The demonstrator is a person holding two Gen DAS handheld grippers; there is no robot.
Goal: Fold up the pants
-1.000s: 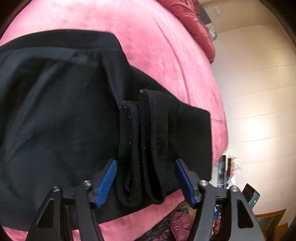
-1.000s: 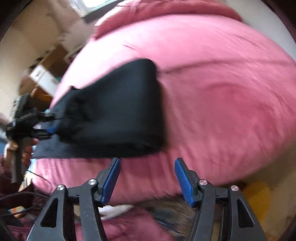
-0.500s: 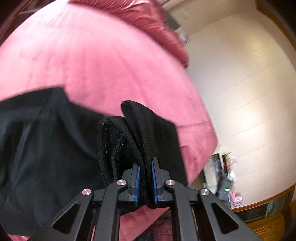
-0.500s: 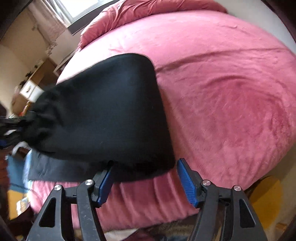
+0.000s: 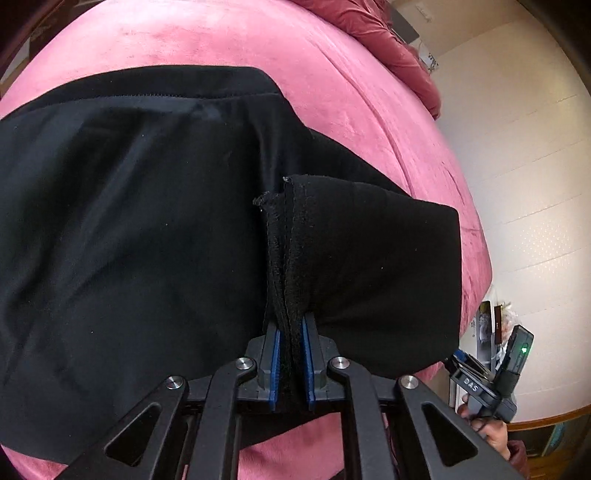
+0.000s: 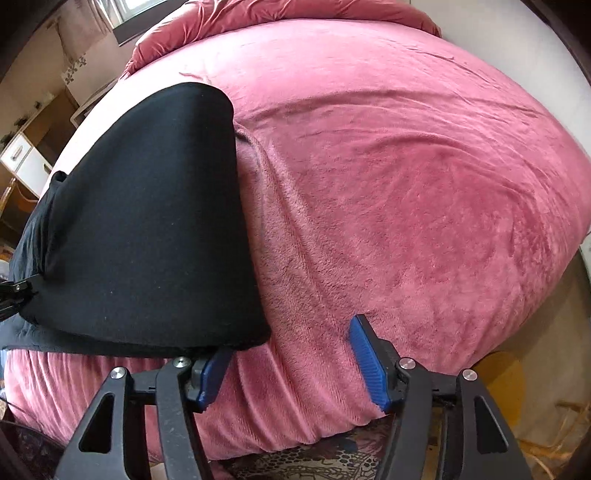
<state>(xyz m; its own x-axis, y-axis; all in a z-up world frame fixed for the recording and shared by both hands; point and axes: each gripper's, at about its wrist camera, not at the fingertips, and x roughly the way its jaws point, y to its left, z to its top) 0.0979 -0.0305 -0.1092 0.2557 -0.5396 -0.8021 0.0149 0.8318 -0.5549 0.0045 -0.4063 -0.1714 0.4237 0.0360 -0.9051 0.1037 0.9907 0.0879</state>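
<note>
A pink plush bed cover (image 6: 406,166) fills both views, with a rumpled pink duvet (image 6: 280,14) bunched at its far end; on it, toward the near edge, lie the black pants (image 5: 129,221), already doubled over so that the leg ends rest on top of the wider body of the garment.

What has changed is on the left side: a second ago the left gripper (image 5: 291,354) stood spread to either side of the two stacked hems (image 5: 286,236); now its blue pads are pressed together on them, both layers pinched between (the cloth rises straight out of the jaws in a narrow ridge). That grip looks firm enough to carry the leg ends over for the next fold.

The right gripper (image 6: 291,365) has come lower and closer to the folded right-hand edge of the pants (image 6: 255,325) than it was a second ago; its jaws are narrowing a little, yet its fingers remain spread, one under the overhanging corner of cloth, the other out over bare cover, and neither pad presses on the fabric. My reading is that this corner has to be taken before both hands can lift together; if only the left side rises, the fold will likely skew.
</note>
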